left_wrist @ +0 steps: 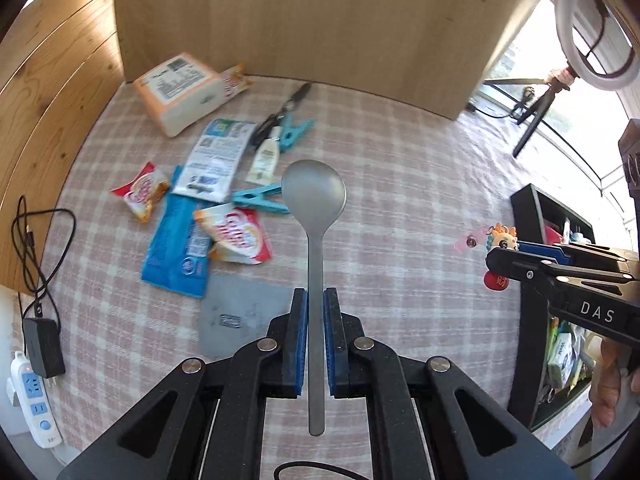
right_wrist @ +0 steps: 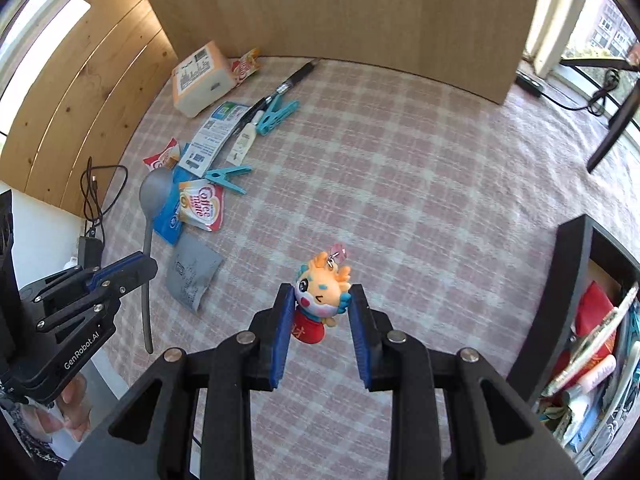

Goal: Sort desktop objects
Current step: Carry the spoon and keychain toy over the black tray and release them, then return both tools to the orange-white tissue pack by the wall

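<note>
My left gripper (left_wrist: 316, 298) is shut on the handle of a grey metal spoon (left_wrist: 314, 200), held above the checked tablecloth, bowl pointing forward. The spoon also shows in the right wrist view (right_wrist: 154, 196). My right gripper (right_wrist: 320, 296) holds a small orange dragon keychain toy (right_wrist: 322, 290) between its blue pads, the jaws fairly wide and touching its sides. The toy also shows in the left wrist view (left_wrist: 500, 236). Loose items lie at the far left of the table: snack packets (left_wrist: 234, 234), two blue clothes pegs (left_wrist: 260, 200), a tissue pack (left_wrist: 178, 92), a pen (left_wrist: 280, 114).
A black organiser box (right_wrist: 572, 304) with several sorted items stands at the right. A grey sachet (left_wrist: 240, 316) lies near the left gripper. A wooden panel (left_wrist: 300, 16) backs the table. A power strip (left_wrist: 34, 400) and charger cable lie off the left edge.
</note>
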Available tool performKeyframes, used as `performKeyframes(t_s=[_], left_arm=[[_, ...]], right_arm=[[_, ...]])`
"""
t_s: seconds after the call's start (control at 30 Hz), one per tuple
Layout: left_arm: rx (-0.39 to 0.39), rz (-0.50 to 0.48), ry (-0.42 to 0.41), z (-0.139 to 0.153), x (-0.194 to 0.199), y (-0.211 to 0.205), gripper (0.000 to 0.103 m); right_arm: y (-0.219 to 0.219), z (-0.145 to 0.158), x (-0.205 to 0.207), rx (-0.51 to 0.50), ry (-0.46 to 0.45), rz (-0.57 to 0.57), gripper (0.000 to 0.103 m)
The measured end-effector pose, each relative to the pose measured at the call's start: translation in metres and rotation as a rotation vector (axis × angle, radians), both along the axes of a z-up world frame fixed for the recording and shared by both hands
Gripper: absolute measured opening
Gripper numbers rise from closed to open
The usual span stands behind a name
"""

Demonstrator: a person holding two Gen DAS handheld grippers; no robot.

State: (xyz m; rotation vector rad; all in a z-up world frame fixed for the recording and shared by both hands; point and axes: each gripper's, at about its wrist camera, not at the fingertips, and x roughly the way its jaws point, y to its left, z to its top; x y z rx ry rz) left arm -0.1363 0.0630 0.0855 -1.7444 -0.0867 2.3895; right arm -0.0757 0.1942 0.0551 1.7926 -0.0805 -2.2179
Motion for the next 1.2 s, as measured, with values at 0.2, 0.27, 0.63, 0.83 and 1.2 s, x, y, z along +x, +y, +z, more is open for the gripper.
performKeyframes(t_s=[0.2,0.27,0.63,0.83,1.2], left_arm=[[0.058,-0.187,0.010,0.021,0.008,0.103,0.007],[0.077,-0.247,0.003,0.021,0.010,0.137,0.007],[0.106,-0.520,-0.018,0.029,0.050,0.291,0.007],[0.099,-0.595,-0.023,0.029,0.067,0.334,0.007],[0.059,-0.575,-0.026,0.025,0.067,0.331,0.024]], right_arm=[[0.094,0.001,0.020,0.023,0.022,-0.163,0.027],[0.129,0.003,0.030,0.032,0.023,-0.219,0.027],[0.276,0.009,0.096,0.073,0.017,-0.455,0.027],[0.309,0.011,0.117,0.073,0.017,-0.514,0.027],[0.317,0.015,0.120,0.062,0.029,-0.525,0.029]])
